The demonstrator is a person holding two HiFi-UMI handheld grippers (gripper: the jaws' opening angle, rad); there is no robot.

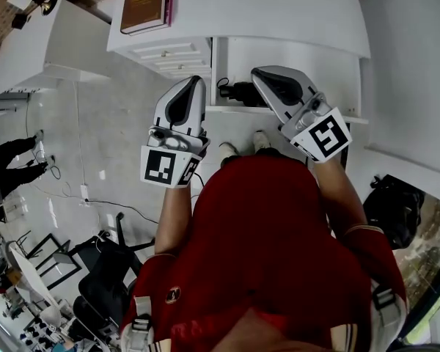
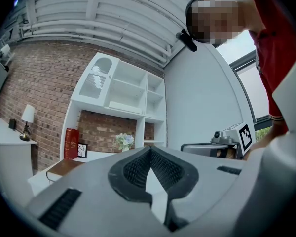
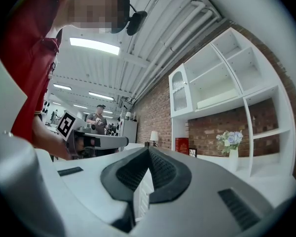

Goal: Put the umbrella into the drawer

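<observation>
A dark, folded thing with a looped cord, apparently the umbrella [image 1: 238,92], lies in the open drawer [image 1: 293,114] of the white cabinet [image 1: 279,13]; my right gripper hides part of it. Both grippers are held level in front of the person in the red top. My left gripper [image 1: 196,81] [image 2: 150,148] is shut with nothing between its ribbed pads. My right gripper [image 1: 257,72] [image 3: 148,147] is shut too and holds nothing. Each gripper shows in the other's view, to the side.
A brown book [image 1: 143,4] lies on the cabinet top, above shut drawer fronts [image 1: 169,53]. Ahead stands a white shelf unit [image 2: 123,88] against brick, with flowers [image 2: 124,141], a red book [image 2: 70,143] and a lamp [image 2: 27,115]. A black chair [image 1: 103,270] is on the floor at left.
</observation>
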